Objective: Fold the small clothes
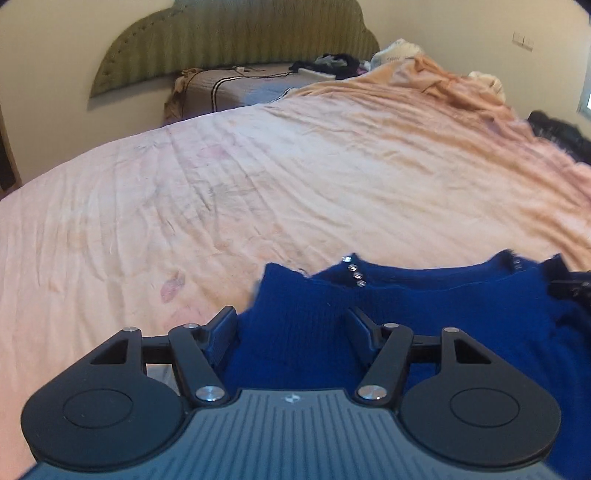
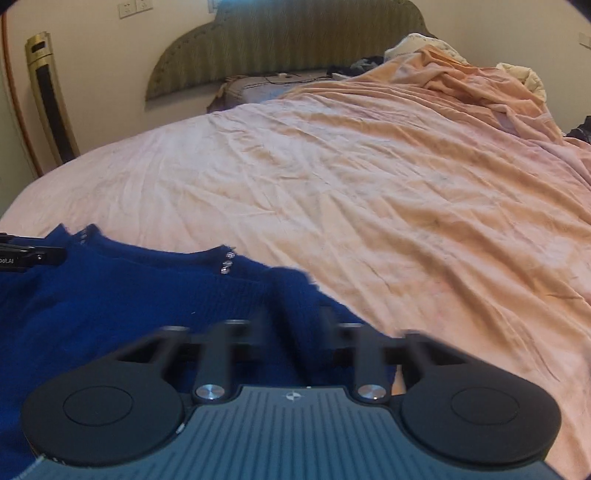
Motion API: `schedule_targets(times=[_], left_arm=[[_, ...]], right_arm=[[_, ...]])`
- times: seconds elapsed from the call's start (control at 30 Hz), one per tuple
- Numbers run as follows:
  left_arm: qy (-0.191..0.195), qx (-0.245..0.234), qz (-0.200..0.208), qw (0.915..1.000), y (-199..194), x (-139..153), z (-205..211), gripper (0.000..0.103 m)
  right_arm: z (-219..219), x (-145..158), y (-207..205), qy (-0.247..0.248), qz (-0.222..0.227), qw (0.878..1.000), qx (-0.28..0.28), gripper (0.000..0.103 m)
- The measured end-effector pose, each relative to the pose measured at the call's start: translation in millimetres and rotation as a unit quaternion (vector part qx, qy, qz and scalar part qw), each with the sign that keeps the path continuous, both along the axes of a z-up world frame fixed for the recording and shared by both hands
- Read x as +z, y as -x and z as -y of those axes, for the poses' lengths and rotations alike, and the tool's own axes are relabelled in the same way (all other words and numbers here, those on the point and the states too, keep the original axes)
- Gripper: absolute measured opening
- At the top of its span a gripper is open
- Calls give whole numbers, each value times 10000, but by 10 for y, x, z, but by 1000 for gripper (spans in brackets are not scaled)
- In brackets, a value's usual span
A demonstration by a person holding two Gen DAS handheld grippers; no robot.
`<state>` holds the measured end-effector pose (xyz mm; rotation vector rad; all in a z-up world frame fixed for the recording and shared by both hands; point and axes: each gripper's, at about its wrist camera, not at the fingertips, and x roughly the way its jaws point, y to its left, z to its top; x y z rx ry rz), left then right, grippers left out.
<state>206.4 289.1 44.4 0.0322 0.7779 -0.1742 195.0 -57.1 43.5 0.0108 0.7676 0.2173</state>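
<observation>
Broadly: two hand-held grippers work at one blue sweater on a bed.
Sweater: the blue knit sweater (image 1: 424, 314) lies on the pink bedsheet (image 1: 258, 192) at the near edge of the bed, neckline turned toward the headboard.
Studs: small silver studs (image 1: 354, 271) line each end of the sweater's neckline.
Left gripper: the left gripper (image 1: 291, 321) sits over the sweater's left shoulder; its jaws stand wide apart, with blue knit bunched up between them and not pinched.
Right gripper: the right gripper (image 2: 293, 317) sits over the sweater's right shoulder; its fingers are smeared by motion blur, a gap shows between them with knit in it, and whether they grip the cloth cannot be told.
Left view only: a dark garment (image 1: 557, 134) lies on the bed well beyond the sweater, at the far right edge; the other gripper's black fingers show at the sweater's right edge.
Right view only: a tall gold standing unit (image 2: 48, 99) stands against the wall, well beyond the sweater on the left; wall sockets (image 2: 135, 7) sit above it.
Both views: a green padded headboard (image 2: 295, 40) and a heaped peach quilt (image 2: 461, 85) lie far past the sweater.
Far clutter: dark clothes and a cable lie near the headboard, too small to tell apart.
</observation>
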Motion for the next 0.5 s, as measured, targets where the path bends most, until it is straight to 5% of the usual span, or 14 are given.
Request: schedule_targets(times=[0.03,0.07,0.2,0.33,0.4,0.5], left_arm=[[-59,-18,111,9999,19,8,1,9],[-5,-94,107,9999,22,46,-12,7],[-94,-95,411,9991,82,126,-59,7],[3,240,539,9983,38,-15,-119,10],[-39,222,635,9977,107,27,-107,13],[-94,175,1013,9947,333,210,-143,26]], right_arm=[[52,23,-16,-203,27,9998,-85,6],[113,66,-5,-437,149,9988,-184,6],[349,159,38,-1207,505,9898,-568,6],[346,-154,8,-1023,219,9916,-762,8],[375,-110,67,-1212,177,9886,-878,29],[439,81,234,-1352,454,9858,-890,39]])
